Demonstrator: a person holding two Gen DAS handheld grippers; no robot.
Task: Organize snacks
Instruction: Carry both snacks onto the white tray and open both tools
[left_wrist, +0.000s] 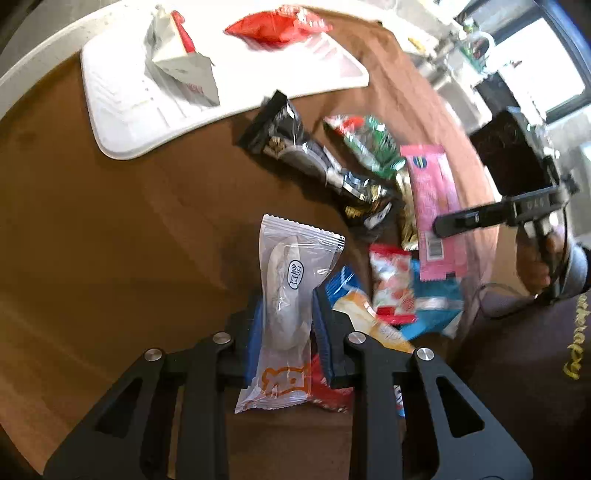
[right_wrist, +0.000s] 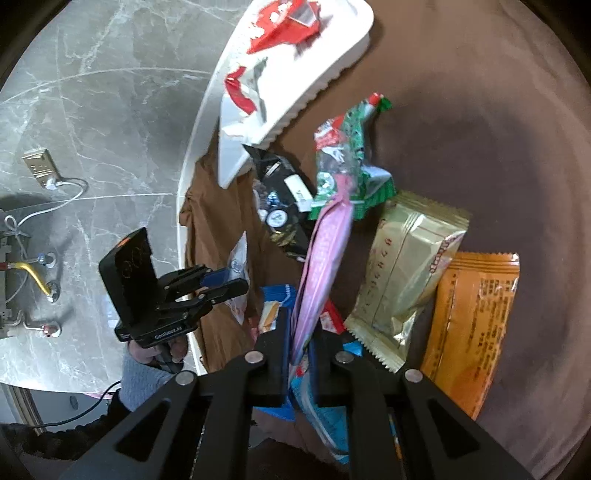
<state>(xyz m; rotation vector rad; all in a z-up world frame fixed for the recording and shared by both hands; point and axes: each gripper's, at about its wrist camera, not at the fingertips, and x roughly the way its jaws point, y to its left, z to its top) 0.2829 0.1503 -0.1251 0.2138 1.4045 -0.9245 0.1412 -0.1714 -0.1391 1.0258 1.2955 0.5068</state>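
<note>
The left gripper (left_wrist: 286, 314) is clamped on a clear snack packet (left_wrist: 284, 295) at the lower centre of its view, above the brown table (left_wrist: 110, 221). The right gripper (right_wrist: 300, 332) grips a pink snack packet (right_wrist: 321, 258), which runs up the middle of its frame. Other snacks lie loose beside it. A white tray (left_wrist: 122, 107) at the upper left holds a red packet (left_wrist: 273, 26).
</note>
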